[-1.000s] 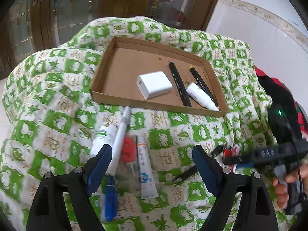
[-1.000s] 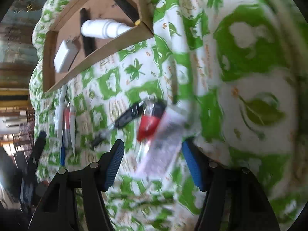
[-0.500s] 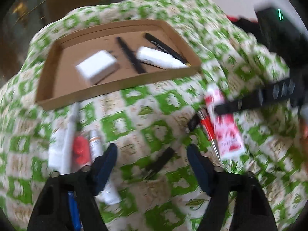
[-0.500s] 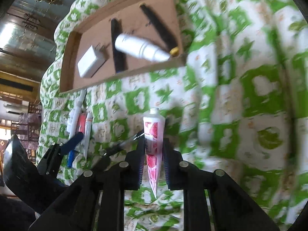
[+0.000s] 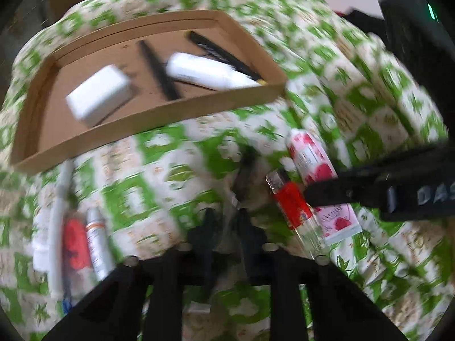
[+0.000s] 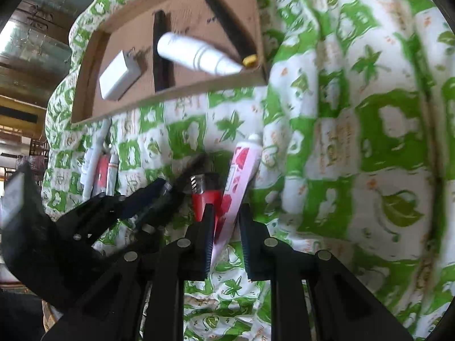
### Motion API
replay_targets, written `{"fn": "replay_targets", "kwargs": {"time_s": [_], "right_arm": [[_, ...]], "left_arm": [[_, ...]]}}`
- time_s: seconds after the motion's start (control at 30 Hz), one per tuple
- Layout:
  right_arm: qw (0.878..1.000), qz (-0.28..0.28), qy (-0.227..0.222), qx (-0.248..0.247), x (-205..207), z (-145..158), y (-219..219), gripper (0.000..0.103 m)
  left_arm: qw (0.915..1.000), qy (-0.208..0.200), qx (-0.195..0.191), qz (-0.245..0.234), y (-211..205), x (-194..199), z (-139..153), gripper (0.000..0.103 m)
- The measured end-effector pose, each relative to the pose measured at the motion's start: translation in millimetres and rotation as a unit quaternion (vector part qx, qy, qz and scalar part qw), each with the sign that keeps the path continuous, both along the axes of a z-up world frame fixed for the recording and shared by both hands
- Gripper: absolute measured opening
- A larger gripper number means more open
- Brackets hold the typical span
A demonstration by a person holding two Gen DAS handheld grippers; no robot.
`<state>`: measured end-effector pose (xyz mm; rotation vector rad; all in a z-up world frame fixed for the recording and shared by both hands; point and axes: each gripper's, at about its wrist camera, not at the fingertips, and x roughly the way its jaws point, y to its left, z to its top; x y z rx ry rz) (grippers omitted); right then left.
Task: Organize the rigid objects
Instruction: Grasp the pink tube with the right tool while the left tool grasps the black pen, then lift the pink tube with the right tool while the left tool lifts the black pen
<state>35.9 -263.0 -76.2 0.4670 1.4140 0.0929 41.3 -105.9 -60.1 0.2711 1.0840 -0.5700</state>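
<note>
A green-and-white leaf-print cloth covers the surface — possibly wooden doors behind.

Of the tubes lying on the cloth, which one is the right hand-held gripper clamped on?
The pink tube with red berries, pinched near its flat end by the right hand-held gripper. The white, orange-striped tube lies untouched at the left.

Pink tube, red lighter, touching

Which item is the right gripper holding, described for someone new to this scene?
Find the cardboard tray on the green-patterned cloth. Just below its near right corner, the right gripper pinches a tube: pink with red fruit print, white cap, beside a red lighter.
</note>
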Motion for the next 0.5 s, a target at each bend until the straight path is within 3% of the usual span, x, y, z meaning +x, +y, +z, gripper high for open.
{"fn": "replay_targets", "kwargs": {"time_s": [0.1, 0.27, 0.4, 0.5], "right_arm": [[1.0, -0.013, 0.001, 0.004, 1.7, -2.4, -2.3, 0.017], [0.999, -0.046, 0.001, 0.02, 3.1, -3.8, -21.4, 0.017], [0.998, -0.06, -0.006, 0.026, 2.2, 0.4, -29.2, 0.017], [0.998, -0.062, -0.013, 0.019, 2.2, 4.7, -33.6, 0.017]], "left_arm": [[0.9978, 0.024, -0.026, 0.057, 35.7, 8.8, 4.3, 0.01], [0.9906, 0.058, -0.072, 0.101, 70.0, 18.9, 0.1, 0.01], [0.9905, 0.058, -0.068, 0.105, 73.4, 19.0, -3.8, 0.011], [0.9904, 0.066, -0.068, 0.1, 70.3, 22.8, -11.6, 0.022]]}}
